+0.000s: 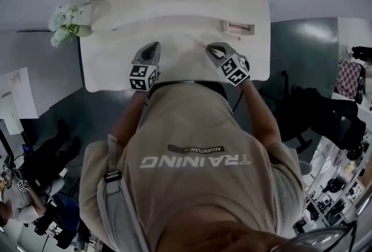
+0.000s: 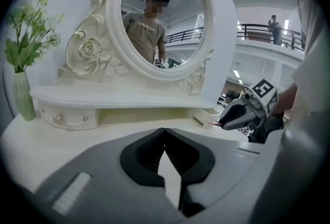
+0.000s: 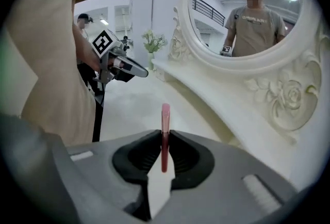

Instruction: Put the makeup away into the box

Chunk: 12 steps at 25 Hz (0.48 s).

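- My right gripper is clenched on a slim stick, pink at the tip and red below, held over the table.
- My left gripper is closed on nothing.
- The box sits back right.

On my beige cotton T-shirt I read the big white word "TRAINING", upside down in the head view. Above it a small dark strip says "ADVENTURE". The black-and-white left marker cube and right marker cube carry square patterns only, no letters.
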{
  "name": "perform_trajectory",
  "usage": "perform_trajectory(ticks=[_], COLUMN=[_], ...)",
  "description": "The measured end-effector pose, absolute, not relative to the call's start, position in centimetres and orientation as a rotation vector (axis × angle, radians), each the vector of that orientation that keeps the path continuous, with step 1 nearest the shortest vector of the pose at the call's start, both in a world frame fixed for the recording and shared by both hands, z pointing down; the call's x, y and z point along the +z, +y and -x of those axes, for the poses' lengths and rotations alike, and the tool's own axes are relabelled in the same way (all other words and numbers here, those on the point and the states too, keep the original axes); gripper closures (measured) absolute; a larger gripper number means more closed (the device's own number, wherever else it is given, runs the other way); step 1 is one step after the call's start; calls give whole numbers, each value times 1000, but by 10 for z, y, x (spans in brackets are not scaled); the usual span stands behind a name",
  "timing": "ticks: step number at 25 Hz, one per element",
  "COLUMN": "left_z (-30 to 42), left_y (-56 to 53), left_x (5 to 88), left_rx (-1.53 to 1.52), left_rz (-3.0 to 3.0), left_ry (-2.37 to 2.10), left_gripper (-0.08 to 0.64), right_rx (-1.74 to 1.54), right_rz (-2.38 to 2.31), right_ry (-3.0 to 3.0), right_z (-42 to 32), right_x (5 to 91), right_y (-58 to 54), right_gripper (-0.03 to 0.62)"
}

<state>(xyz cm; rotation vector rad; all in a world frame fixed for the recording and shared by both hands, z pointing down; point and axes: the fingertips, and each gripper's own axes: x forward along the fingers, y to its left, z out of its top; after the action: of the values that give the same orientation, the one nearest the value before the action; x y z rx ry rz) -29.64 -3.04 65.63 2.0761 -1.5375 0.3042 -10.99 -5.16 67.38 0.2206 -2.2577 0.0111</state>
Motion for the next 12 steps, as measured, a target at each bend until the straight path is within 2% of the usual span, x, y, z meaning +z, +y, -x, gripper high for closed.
perform_trajectory(ticks=[12], left_z=[176], left_y=[-83], left_x=[633], left_rx=[358], left_rz=[-2091], left_ry=[-1621], left_gripper=[560], right_rx=[-306], right_rz=[-118], right_ry=[-2229], right_z=[-16], right_x=[642], right_y=[-167], right_gripper=[540])
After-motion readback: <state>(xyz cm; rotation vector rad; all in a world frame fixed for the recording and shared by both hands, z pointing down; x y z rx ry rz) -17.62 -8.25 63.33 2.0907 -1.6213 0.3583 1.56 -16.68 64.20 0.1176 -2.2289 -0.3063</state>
